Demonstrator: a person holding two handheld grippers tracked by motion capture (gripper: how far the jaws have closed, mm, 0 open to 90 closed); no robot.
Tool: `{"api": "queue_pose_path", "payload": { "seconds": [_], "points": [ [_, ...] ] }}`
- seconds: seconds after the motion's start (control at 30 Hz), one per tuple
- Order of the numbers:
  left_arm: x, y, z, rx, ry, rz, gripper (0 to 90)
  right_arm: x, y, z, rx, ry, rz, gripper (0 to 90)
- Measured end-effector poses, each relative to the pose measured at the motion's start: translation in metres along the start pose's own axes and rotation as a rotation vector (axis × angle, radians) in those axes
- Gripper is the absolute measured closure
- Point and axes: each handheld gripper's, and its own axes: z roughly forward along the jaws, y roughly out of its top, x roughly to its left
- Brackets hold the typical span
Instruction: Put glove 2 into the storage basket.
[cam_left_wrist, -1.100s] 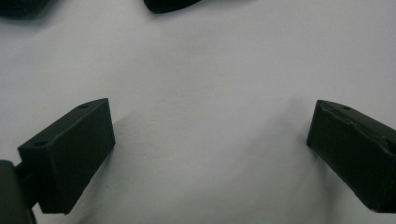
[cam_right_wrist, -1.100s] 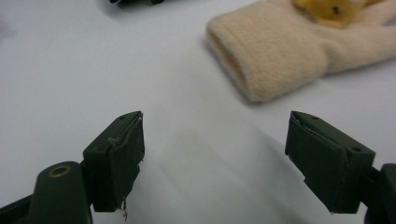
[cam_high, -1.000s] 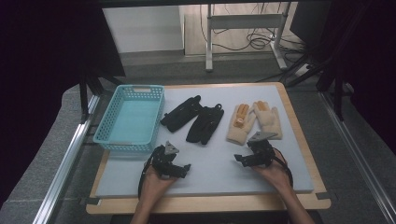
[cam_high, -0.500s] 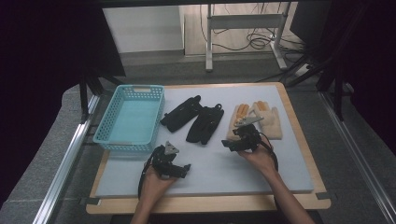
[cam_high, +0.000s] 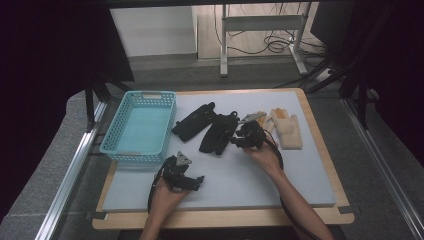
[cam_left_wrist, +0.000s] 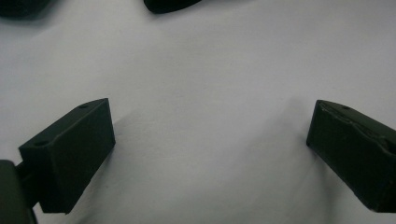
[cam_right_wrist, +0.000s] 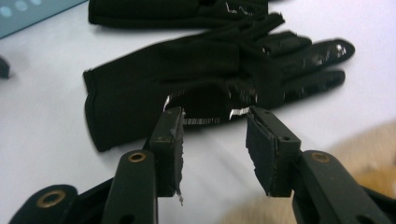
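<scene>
Nearer black glove (cam_right_wrist: 187, 88) is laid flat on the white mat (cam_high: 280, 175), long axis running cuff-to-fingers, fingers seen pointing right in the right gripper view, cuff left. Right gripper (cam_right_wrist: 215, 135) is poised just short of the glove's near edge; jaws approx. half apart, have just been closing, nothing clamped yet. Left gripper (cam_left_wrist: 210, 140) is held wide open over bare mat, empty. Counted: 2 black gloves, second one (cam_high: 194, 121) beside it; 2 beige gloves (cam_high: 287, 127); 1 blue basket (cam_high: 116, 135) at left.
</scene>
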Motion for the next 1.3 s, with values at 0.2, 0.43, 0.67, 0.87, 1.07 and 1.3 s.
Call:
{"api": "queue_pose_path", "payload": {
  "seconds": [0.2, 0.43, 0.67, 0.87, 1.07, 1.3],
  "points": [
    [0.000, 0.000, 0.000, -0.001, -0.001, -0.002, 1.5, -0.004, 0.024, 0.018, 0.001, -0.021, -0.001, 62.7],
    [0.000, 0.000, 0.000, -0.002, -0.002, -0.002, 1.6, -0.003, 0.035, 0.039, 0.008, -0.040, 0.018, 43.9],
    [0.000, 0.000, 0.000, -0.003, -0.002, -0.003, 1.6, -0.006, 0.035, 0.065, 0.093, -0.089, 0.031, 40.6],
    [0.000, 0.000, 0.000, -0.002, -0.003, -0.002, 1.5, -0.012, 0.029, 0.068, 0.092, -0.027, 0.092, 66.9],
    [0.000, 0.000, 0.000, -0.005, -0.002, -0.005, 1.6, -0.008, 0.032, 0.068, 0.101, -0.019, 0.104, 83.2],
    [0.000, 0.000, 0.000, 0.002, -0.002, 0.001, 1.7, -0.004, 0.035, 0.048, 0.051, 0.021, 0.089, 83.9]
  ]
}}
